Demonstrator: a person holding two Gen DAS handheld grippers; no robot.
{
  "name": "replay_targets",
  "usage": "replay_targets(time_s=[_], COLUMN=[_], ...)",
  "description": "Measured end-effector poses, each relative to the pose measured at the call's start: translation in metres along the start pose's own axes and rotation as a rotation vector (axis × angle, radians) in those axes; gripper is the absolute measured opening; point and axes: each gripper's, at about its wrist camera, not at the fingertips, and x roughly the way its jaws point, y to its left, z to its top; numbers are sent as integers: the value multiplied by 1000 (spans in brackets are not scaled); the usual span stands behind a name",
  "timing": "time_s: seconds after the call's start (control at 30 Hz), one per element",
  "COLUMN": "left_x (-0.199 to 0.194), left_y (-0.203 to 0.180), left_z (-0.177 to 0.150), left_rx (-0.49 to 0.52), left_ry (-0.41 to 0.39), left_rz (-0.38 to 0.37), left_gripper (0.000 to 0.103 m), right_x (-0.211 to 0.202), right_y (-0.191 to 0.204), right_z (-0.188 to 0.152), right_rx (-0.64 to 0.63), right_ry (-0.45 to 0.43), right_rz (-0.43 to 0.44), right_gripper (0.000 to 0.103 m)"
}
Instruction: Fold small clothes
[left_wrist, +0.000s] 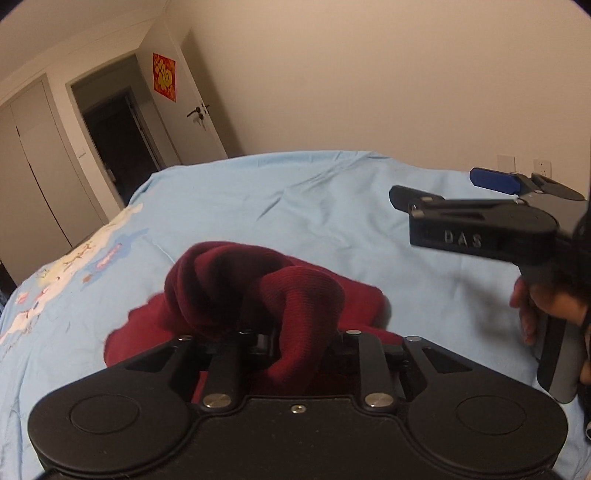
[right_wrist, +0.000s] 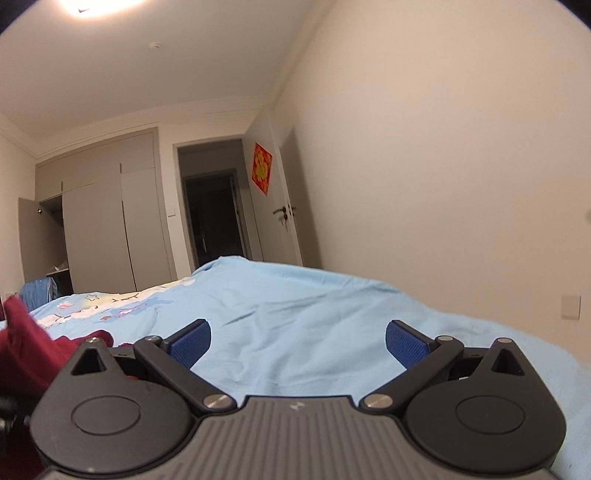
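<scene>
Here, left gripper (left_wrist: 284, 343) seemingly clamped on maroon garment (left_wrist: 306, 295); right gripper (right_wrist: 297, 341) spread wide, empty, above blue bedsheet (right_wrist: 314, 306)

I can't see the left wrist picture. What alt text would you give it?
A black left gripper is shut on a bunched dark red garment lying on a light blue bedsheet. At the right edge, a hand holds the right gripper above the sheet, jaws apart. Behind are a beige wall and an open door.
</scene>
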Motion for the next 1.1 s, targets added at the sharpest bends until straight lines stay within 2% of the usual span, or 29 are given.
replay_targets(time_s=[0.1, 0.17, 0.23, 0.3, 0.43, 0.53, 0.6, 0.67, 0.77, 0.87, 0.93, 1.0, 1.1], left_x=[-4, -8, -14, -19, -35, -52, -60, -67, -71, -66, -65, -66, -64], left_y=[8, 14, 16, 19, 34, 47, 59, 71, 87, 95, 99, 100, 98], left_z=[-8, -7, -9, -9, -22, -38, -47, -59, -71, -84, -95, -106, -117], left_rx=[-77, -117, -146, -183, -350, -520, -637, -762, -894, -946, -979, -1023, -1060], left_ry=[-22, -53, -82, -100, -121, -138, -122, -114, -98, -13, 11, 21, 11], left_rz=[-58, -101, -113, -95, 2, 149, 222, 259, 291, 357, 369, 344, 310], left_gripper=[57, 78, 86, 89, 99, 102, 102, 102, 102, 102, 102, 102, 102], right_x=[11, 20, 24, 25, 28, 34, 36, 34, 35, 37, 36, 31, 5], right_y=[-15, -22, -26, -29, -27, -24, -23, -21, -20, -20, -19, -15, -2], right_z=[-1, -2, -5, -7, -8, -10, -11, -11, -12, -12, -10, -2, 16], right_rx=[54, 90, 120, 131, 113, 100, 97, 96, 92, 92, 97, 101, 148], right_ry=[45, 80, 104, 110, 129, 153, 158, 161, 164, 167, 201, 254, 245], right_rz=[-4, -9, -15, -14, -10, -11, -13, -14, -14, -13, -3, 22, 141], right_gripper=[103, 103, 103, 103, 103, 103, 103, 103, 103, 103, 103, 103, 103])
